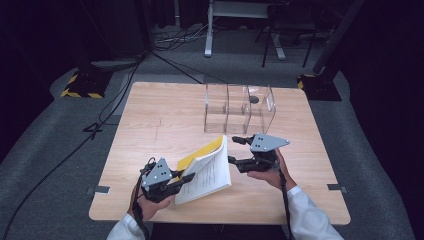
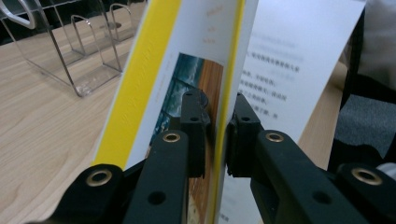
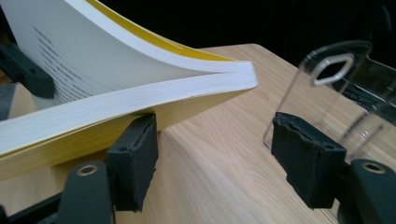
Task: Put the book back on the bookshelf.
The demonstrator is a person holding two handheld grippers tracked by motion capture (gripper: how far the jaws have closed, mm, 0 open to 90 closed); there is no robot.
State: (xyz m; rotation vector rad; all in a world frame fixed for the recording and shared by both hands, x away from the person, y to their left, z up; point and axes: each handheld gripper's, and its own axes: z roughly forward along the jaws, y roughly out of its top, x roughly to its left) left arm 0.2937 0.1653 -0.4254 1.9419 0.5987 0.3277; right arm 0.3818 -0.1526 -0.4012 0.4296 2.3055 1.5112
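Book (image 1: 207, 170), yellow-covered and half open, is held tilted above the near part of the table (image 1: 150, 120), its printed pages facing up. Its front cover is clamped by the left gripper (image 1: 186, 176), whose jaws are closed tight on that thin yellow sheet. The right gripper (image 1: 239, 150) is seen just beside the book's other edge, jaws spread, nothing gripped. A clear divided holder (image 1: 239, 107) stands further back.

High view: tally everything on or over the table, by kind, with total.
Yellow-covered paperback book: 1
Clear acrylic three-slot organiser: 1
Black hand-held gripper: 2, left shut on the cover, right open
Total: 4
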